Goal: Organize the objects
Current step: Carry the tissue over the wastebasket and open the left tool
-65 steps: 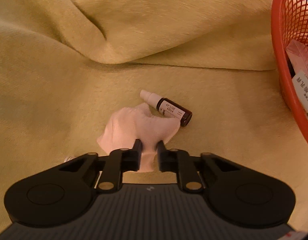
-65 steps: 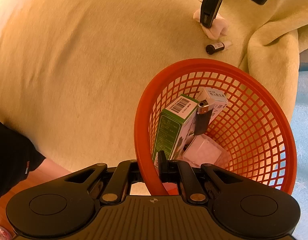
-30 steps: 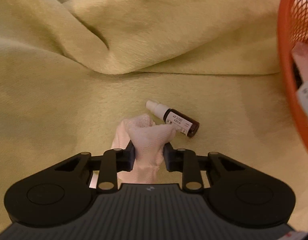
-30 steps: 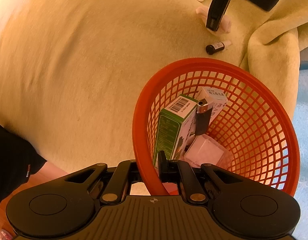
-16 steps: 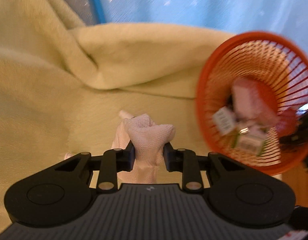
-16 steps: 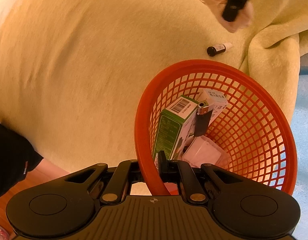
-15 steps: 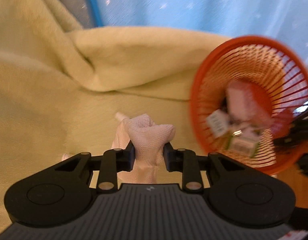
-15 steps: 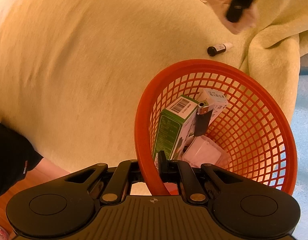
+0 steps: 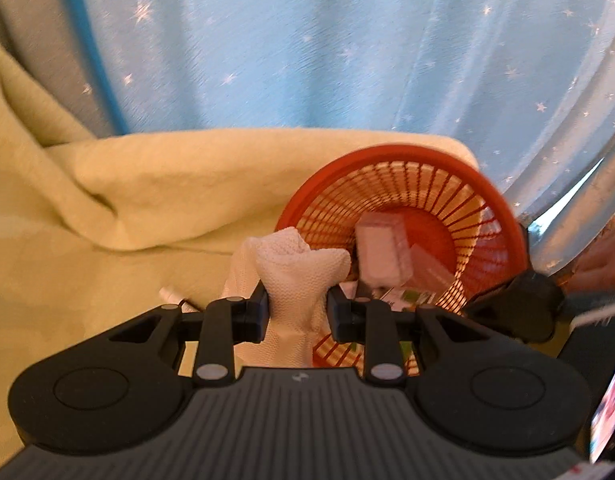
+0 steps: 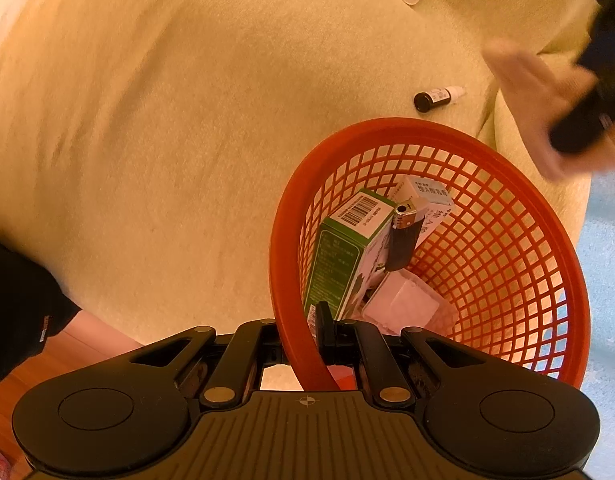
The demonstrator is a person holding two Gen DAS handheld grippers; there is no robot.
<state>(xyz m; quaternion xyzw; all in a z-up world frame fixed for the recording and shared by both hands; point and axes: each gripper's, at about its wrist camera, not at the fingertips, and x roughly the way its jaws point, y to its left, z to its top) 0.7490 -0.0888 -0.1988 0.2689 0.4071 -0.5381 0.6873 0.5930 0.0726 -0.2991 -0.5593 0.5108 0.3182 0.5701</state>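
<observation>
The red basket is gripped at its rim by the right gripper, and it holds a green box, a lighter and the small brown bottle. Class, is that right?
Not quite. The right wrist view shows the brown bottle lying on the yellow blanket, outside the red basket. The right gripper does clamp the rim, and the green box and lighter are inside.

Left gripper (image 9: 298, 310): squeezing the white cloth (image 9: 297, 280) between its fingers.
Orange basket (image 9: 503, 208): sitting beyond, holding boxes.
Blanket (image 9: 167, 184): lying rumpled.
</observation>
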